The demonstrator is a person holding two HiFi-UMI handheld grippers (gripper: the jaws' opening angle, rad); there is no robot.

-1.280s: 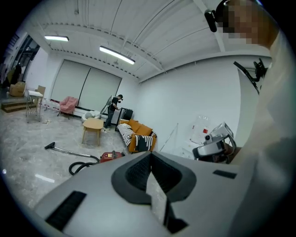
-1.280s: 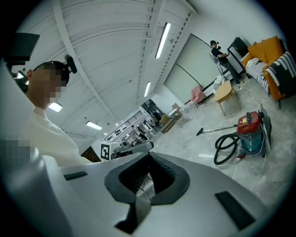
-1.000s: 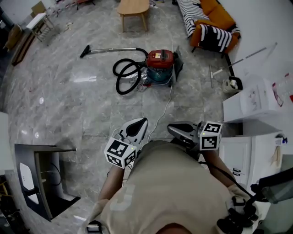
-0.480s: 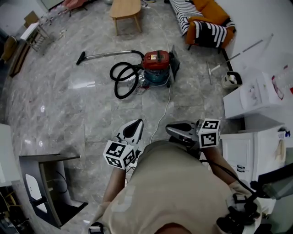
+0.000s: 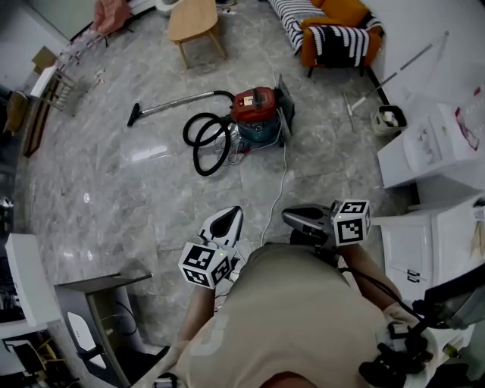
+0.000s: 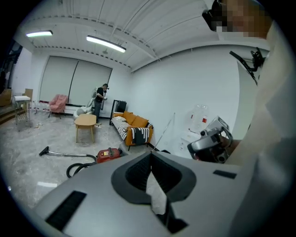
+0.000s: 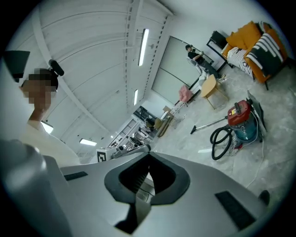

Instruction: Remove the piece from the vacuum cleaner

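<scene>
A red and teal canister vacuum cleaner (image 5: 259, 114) stands on the marble floor well ahead of me, its black hose (image 5: 206, 141) coiled at its left. A metal wand (image 5: 176, 101) runs left from it to a floor nozzle (image 5: 134, 117). The vacuum cleaner (image 6: 107, 154) and vacuum cleaner (image 7: 241, 121) show small in both gripper views. My left gripper (image 5: 229, 216) and right gripper (image 5: 289, 218) are held close to my chest, far from the machine. Both have their jaws together with nothing between them.
A white power cord (image 5: 277, 182) trails from the vacuum toward my feet. A wooden table (image 5: 194, 19) and an orange sofa (image 5: 333, 26) stand at the back. White boxes (image 5: 432, 148) are at the right, a dark cabinet (image 5: 98, 318) at the lower left. A person (image 6: 99, 101) stands far off.
The whole view has shifted slightly: the vacuum now sits a little lower and more central in the head view. Both grippers stay shut near my chest.
</scene>
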